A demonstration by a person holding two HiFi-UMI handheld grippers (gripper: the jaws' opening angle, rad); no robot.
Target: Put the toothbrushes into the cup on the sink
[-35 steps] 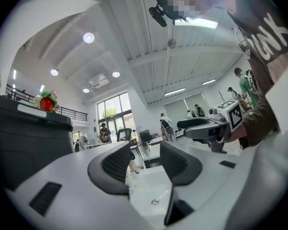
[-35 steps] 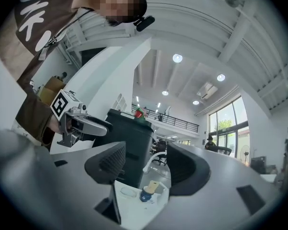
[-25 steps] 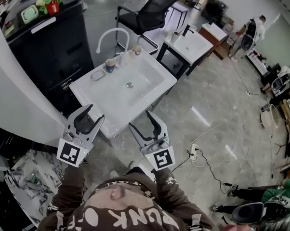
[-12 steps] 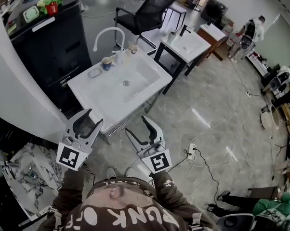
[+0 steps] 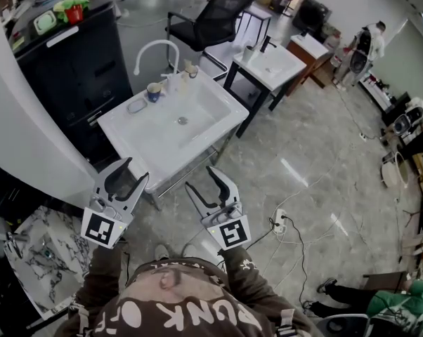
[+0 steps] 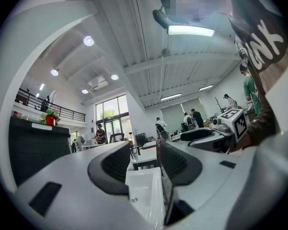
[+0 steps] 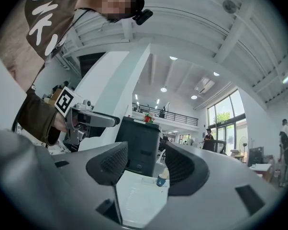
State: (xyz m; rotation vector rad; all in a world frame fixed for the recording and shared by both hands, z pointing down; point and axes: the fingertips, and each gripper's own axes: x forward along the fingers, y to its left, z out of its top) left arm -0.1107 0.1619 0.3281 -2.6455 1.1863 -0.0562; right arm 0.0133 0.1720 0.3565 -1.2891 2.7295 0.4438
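Observation:
A white sink (image 5: 197,128) on a metal frame stands ahead of me, with a curved white faucet (image 5: 152,51) at its back. A blue cup (image 5: 153,92) stands on the back rim next to a small soap dish (image 5: 136,106). Toothbrushes are too small to make out. My left gripper (image 5: 134,170) hangs open just short of the sink's near corner, holding nothing. My right gripper (image 5: 202,179) is off the front edge with its jaws closing and nothing between them. The left gripper (image 6: 144,152) view shows the sink (image 6: 144,195) between its jaws. The right gripper (image 7: 145,157) view shows the sink (image 7: 134,200) and the cup (image 7: 161,180).
A black cabinet (image 5: 71,55) stands left of the sink, and a black office chair (image 5: 215,16) behind it. A second sink stand (image 5: 271,65) is to the right rear. Cables and a power strip (image 5: 280,220) lie on the tiled floor. People stand at the far right (image 5: 366,48).
Both grippers have drawn back from over the sink's front edge to just short of it. The right gripper's jaws stand a little narrower.

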